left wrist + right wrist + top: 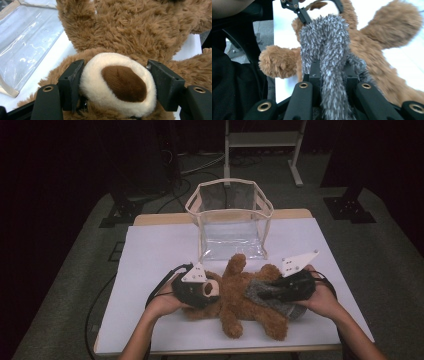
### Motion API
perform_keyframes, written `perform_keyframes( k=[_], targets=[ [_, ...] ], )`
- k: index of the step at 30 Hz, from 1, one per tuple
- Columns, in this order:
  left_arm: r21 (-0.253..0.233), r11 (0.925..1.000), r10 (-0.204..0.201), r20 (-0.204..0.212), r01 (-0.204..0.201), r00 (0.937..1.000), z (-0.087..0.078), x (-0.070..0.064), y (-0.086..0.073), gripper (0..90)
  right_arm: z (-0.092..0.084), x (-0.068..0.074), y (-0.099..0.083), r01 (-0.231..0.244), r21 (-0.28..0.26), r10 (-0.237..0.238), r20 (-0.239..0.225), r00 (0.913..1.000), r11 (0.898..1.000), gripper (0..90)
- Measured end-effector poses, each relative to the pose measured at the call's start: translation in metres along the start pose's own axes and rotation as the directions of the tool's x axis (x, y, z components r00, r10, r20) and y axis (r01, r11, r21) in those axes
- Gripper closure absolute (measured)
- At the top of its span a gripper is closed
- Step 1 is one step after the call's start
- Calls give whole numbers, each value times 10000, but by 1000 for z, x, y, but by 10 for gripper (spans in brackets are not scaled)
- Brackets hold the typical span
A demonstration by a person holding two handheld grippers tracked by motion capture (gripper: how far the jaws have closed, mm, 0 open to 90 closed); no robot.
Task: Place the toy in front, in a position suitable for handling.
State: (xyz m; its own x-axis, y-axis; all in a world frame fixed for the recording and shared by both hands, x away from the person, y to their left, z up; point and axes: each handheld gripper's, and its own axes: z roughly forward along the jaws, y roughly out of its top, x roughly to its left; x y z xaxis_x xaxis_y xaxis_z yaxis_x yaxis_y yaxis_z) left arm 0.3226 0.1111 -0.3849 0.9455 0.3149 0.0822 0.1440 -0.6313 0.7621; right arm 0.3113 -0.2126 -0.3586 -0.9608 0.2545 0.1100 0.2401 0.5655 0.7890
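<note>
Near the front edge of the white table (150, 250) lies a brown teddy bear (240, 295) on its back, limbs spread. The left gripper (202, 290) holds the bear's cream muzzle (117, 85) between its 2 jaws — in the left gripper view the pads press into the fur on either side of the brown nose. The left hand (165, 302) comes in low from the front edge, the gripper lying about level and aimed toward the bear. The right gripper (265, 294) is clamped narrow on a grey fuzzy cloth (329, 62) that lies draped over the bear's body. The right hand (322, 300) reaches in from the right front corner. Beyond the bear, toward the far edge, a clear plastic bag (230, 217) stands upright — open at the top.
</note>
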Motion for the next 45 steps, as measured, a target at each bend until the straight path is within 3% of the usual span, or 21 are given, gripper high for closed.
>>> perform_keyframes(
  k=[4,11,16,19,23,33,40,45],
  targets=[
    [-55,10000,9,34,-9,10000,-1,0,-1,319,6,-2,-4,-155,-71,153,-188,9997,9999,747],
    [69,9998,165,15,-165,9999,1,0,2,320,-4,-6,-25,-588,44,587,171,9981,9983,747],
    [32,9999,128,-16,-127,9999,2,0,2,319,-2,2,-7,-84,-21,84,177,9998,10000,746],
    [29,9999,117,-25,-117,9999,3,1,2,316,8,7,11,365,-84,-364,20,9993,9993,739],
    [129,9994,316,-49,-315,9995,0,0,2,314,24,9,20,721,174,-721,-55,9974,9972,740],
    [79,9986,530,84,-531,9986,-23,2,1,311,11,-3,-8,-19,-212,21,99,9999,9998,744],
    [55,9998,187,-166,-186,9997,-46,7,-11,312,2,-8,-18,-249,25,247,520,9983,9997,742],
    [457,9989,-101,180,93,9998,-38,8,-29,313,-1,-13,-22,-504,-18,504,579,9971,9987,741]
  ],
)
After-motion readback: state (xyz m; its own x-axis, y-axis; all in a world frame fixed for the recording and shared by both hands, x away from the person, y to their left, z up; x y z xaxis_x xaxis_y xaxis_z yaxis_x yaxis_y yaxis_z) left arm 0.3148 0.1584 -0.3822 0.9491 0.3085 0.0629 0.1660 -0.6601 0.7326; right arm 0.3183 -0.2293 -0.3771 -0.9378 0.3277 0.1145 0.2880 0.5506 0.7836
